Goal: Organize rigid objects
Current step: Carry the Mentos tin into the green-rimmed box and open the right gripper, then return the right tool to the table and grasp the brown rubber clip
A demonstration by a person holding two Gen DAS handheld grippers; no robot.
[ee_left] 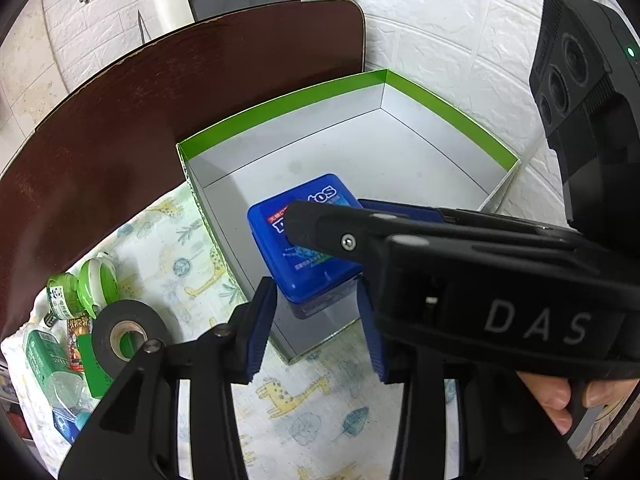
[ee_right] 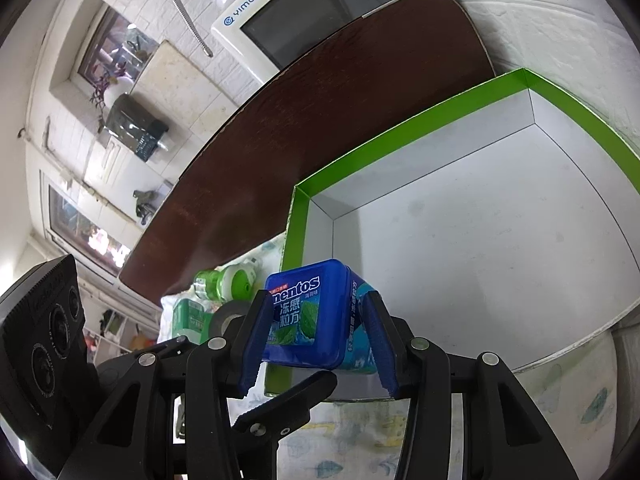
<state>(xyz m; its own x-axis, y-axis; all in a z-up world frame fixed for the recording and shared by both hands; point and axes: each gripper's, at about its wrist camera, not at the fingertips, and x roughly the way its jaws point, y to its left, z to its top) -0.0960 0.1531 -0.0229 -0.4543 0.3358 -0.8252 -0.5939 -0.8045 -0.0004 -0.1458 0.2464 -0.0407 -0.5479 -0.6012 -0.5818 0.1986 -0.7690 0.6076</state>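
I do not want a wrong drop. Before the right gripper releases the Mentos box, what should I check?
1. Right gripper pads clamp the Mentos box on both sides: ok.
2. Mentos box is over the near corner of the green-rimmed carton: ok.
3. Carton floor beside it is bare: ok.
4. Mentos box rests on the floor: cannot tell.
5. Left gripper open, holding nothing: ok.

Green-rimmed box (ee_right: 420, 140) mostly bare inside (open from above), blue mint tin (ee_right: 308, 316) crowding its near-left corner
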